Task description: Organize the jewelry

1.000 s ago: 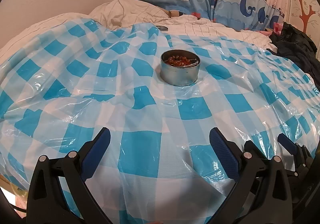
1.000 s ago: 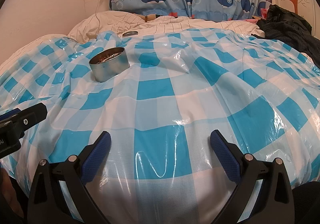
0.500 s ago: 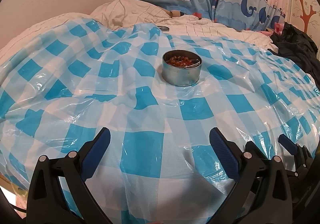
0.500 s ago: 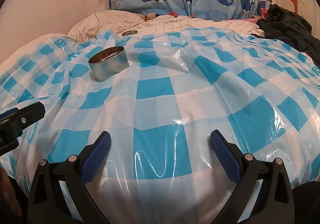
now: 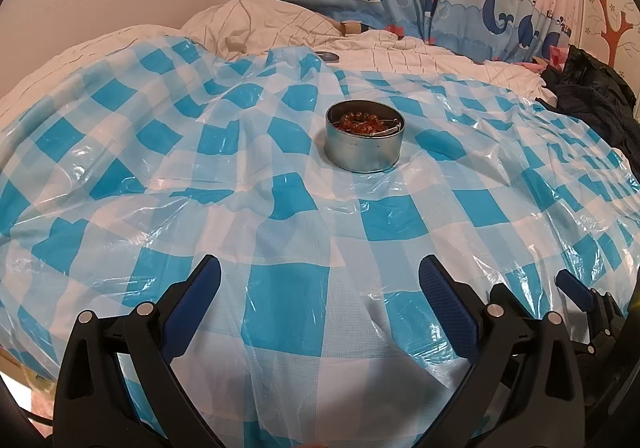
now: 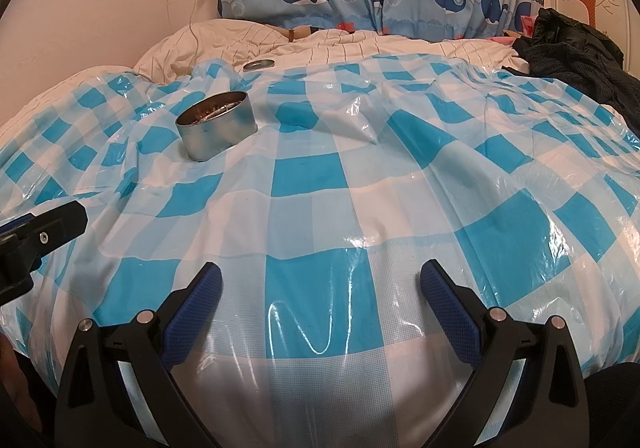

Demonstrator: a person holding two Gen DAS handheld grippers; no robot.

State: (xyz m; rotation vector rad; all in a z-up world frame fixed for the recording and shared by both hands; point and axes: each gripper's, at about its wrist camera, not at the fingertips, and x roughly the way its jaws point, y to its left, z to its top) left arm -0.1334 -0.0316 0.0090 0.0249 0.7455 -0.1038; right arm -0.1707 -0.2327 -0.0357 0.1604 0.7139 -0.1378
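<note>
Both our left gripper (image 5: 319, 278) and right gripper (image 6: 320, 284) have jaws apart, empty. The tin (image 5: 363, 141) looks light, rigid, slick; we'd grip across its rim, sparing the loose beads (image 5: 360, 125).

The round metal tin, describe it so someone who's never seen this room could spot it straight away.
Start at the bed covered by the blue and white checked plastic sheet. The round metal tin stands upright near the sheet's middle, open, with amber-brown beads inside. Its only lookalike, a flat metal lid, lies farther back at the sheet's far edge.
</note>
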